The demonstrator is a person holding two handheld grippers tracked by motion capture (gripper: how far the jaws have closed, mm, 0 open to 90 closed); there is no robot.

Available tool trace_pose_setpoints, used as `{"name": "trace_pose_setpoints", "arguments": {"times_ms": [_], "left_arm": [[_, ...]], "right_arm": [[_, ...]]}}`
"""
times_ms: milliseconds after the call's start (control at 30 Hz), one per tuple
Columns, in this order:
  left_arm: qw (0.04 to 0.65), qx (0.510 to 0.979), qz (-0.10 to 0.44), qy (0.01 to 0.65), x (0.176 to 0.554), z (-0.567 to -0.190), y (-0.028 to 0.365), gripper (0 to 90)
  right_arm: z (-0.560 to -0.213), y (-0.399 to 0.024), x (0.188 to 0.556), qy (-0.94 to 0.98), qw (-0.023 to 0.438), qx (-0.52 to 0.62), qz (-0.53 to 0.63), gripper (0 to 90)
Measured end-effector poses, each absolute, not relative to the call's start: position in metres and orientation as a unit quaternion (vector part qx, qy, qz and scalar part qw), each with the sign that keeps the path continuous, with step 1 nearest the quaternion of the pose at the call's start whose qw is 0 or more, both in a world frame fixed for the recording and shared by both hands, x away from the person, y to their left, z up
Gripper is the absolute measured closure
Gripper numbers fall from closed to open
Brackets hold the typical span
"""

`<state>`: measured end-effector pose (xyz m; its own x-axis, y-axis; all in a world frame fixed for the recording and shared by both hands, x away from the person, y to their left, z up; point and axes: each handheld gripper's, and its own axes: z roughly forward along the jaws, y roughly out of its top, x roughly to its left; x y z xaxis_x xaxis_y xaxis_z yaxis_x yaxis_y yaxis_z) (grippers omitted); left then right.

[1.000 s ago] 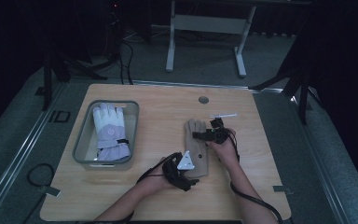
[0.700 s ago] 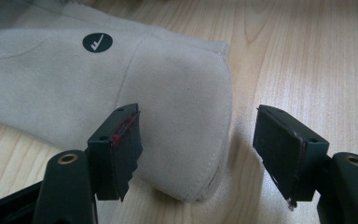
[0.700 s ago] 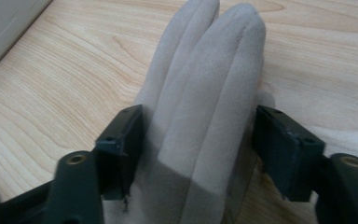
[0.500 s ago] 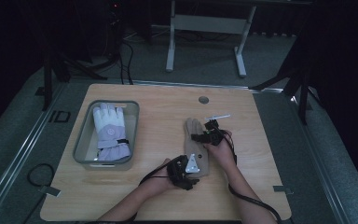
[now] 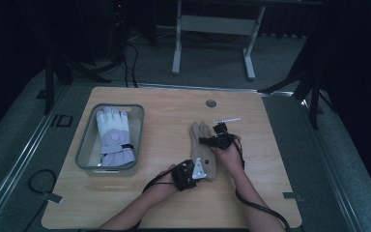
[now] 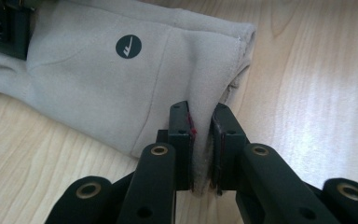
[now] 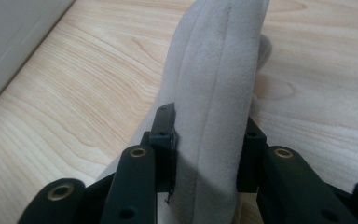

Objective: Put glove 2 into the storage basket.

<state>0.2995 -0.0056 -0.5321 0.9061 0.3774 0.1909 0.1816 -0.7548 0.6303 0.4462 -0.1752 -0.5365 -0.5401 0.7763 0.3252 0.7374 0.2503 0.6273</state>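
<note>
Gripping the beige glove point(image 5: 204, 151) at both ends, I have it lying right of the table's point(image 5: 174, 203) middle, cuff toward the near edge. My left gripper point(image 6: 201, 140) has just closed and pinches the cuff corner, fabric squeezed thin between the pads. My right gripper point(image 7: 205, 149) has been closing too, and its jaws now press on the bunched fingers. A white and lilac glove point(image 5: 114, 137) lies in the grey tray point(image 5: 85, 150) near the left edge.
</note>
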Motion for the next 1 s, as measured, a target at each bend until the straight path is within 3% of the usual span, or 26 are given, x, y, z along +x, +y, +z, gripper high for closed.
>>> {"name": "trace_pose_setpoints", "arguments": {"times_ms": [600, 1000], "left_arm": [[0.313, 0.919, 0.186, 0.154, 0.294, -0.483, 0.024, 81.6], [0.318, 0.911, 0.196, 0.178, 0.289, -0.463, 0.061, 81.7]], "right_arm": [[-0.473, -0.141, 0.443, 0.803, 0.056, 0.423, 0.417, 67.7], [-0.451, -0.105, 0.446, 0.804, 0.041, 0.398, 0.439, 67.6]]}}
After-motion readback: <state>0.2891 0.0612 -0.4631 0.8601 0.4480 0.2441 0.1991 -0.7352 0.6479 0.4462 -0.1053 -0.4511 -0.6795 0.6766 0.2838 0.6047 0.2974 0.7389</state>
